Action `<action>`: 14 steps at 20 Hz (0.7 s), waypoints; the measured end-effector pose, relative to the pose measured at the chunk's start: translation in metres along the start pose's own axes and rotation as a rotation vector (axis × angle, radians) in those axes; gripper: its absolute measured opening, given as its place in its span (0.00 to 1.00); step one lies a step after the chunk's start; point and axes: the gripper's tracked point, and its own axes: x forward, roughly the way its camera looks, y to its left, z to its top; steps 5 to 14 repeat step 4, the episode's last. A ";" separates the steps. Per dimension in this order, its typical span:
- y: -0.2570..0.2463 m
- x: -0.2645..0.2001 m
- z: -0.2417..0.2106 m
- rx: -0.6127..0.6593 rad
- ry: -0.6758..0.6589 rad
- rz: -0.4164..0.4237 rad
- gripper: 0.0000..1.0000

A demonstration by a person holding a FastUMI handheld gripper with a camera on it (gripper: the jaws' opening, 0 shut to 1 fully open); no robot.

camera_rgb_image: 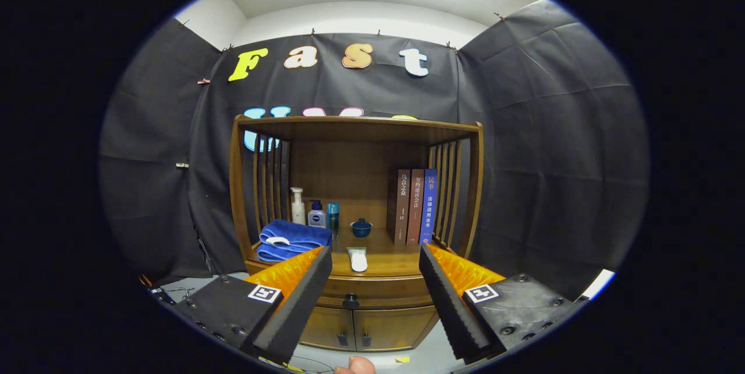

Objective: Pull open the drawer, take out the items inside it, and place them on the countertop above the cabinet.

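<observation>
A wooden cabinet (355,129) stands ahead against the booth wall. Its drawer (378,291) sits under the countertop (387,266) and looks closed, with a dark round knob (350,302) at its middle. A white tube-like item (358,259) lies on the countertop near the front edge. My gripper (375,263) is open and holds nothing. It hovers some way in front of the cabinet, and the knob shows between and beyond the fingers.
A folded blue towel (291,240) lies on the countertop's left side, with bottles (314,211) behind it. A small blue lidded bowl (361,227) and three upright books (414,205) stand further right. Two lower doors (361,327) are shut. A fingertip (355,366) shows below.
</observation>
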 end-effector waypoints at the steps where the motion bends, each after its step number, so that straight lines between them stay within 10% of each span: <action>1: 0.001 0.000 0.000 0.000 0.000 0.002 0.99; 14: 0.000 -0.001 -0.002 -0.003 0.004 0.004 0.99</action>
